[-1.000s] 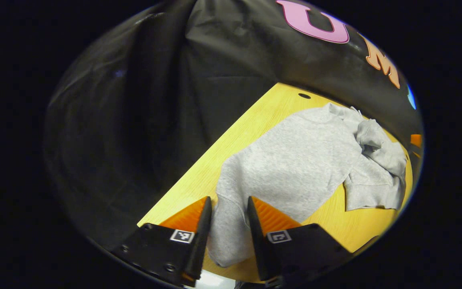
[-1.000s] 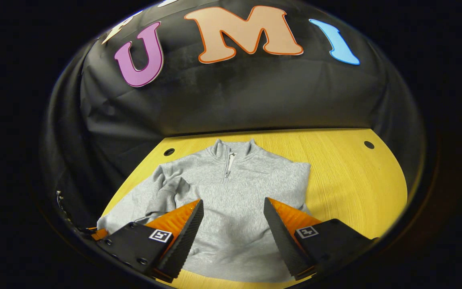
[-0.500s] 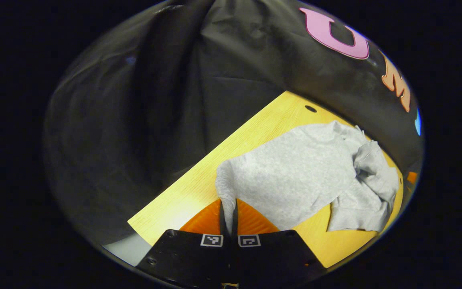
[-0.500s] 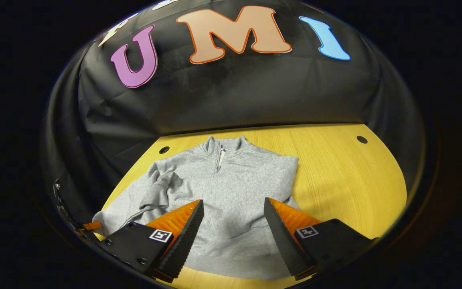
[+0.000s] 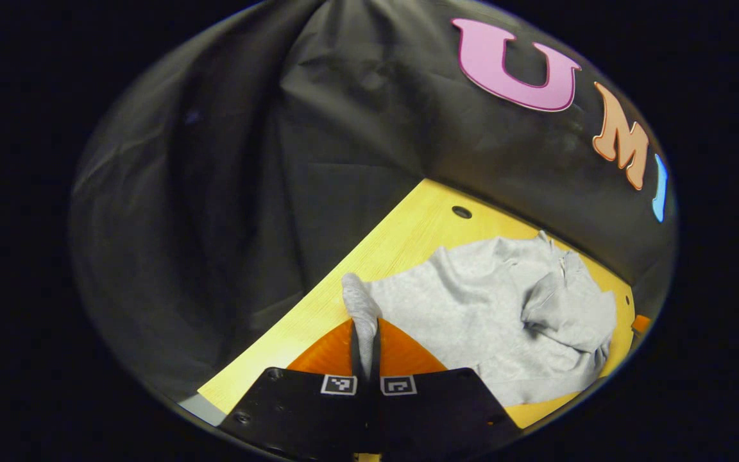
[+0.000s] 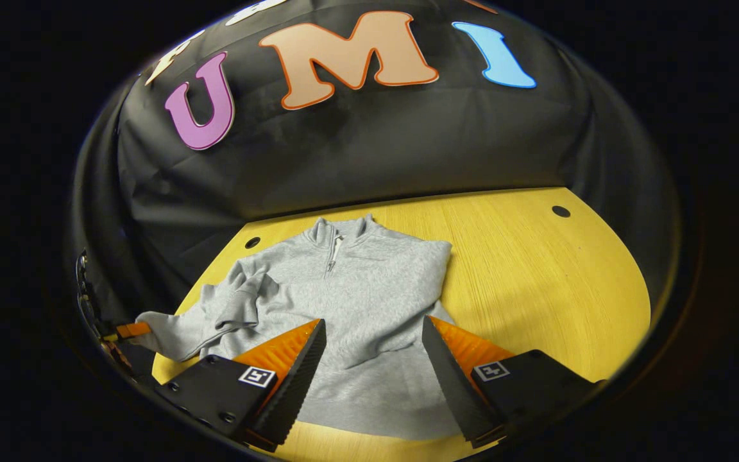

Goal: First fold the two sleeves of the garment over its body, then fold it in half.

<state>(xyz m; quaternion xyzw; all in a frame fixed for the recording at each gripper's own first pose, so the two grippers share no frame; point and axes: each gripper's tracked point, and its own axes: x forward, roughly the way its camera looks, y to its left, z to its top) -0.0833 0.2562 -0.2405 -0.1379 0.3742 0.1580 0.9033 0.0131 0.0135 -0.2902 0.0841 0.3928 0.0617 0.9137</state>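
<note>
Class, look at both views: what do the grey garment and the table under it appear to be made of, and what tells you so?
Garment: likely a soft knitted fleece or sweatshirt cotton, matte heathered grey; it creases and bunches where the left gripper pinches it.
Table: looks like wood or wood-look laminate, yellow, with fine straight grain lines and a smooth, faintly glossy face; which one cannot be told.

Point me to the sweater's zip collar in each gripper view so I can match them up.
Left gripper view: the collar is at right, at the gray sweater's far end near the booth wall.
Right gripper view: the collar is at centre, at the sweater's top edge.
Shared landmark: the round hole in the yellow table, left of the collar.
</note>
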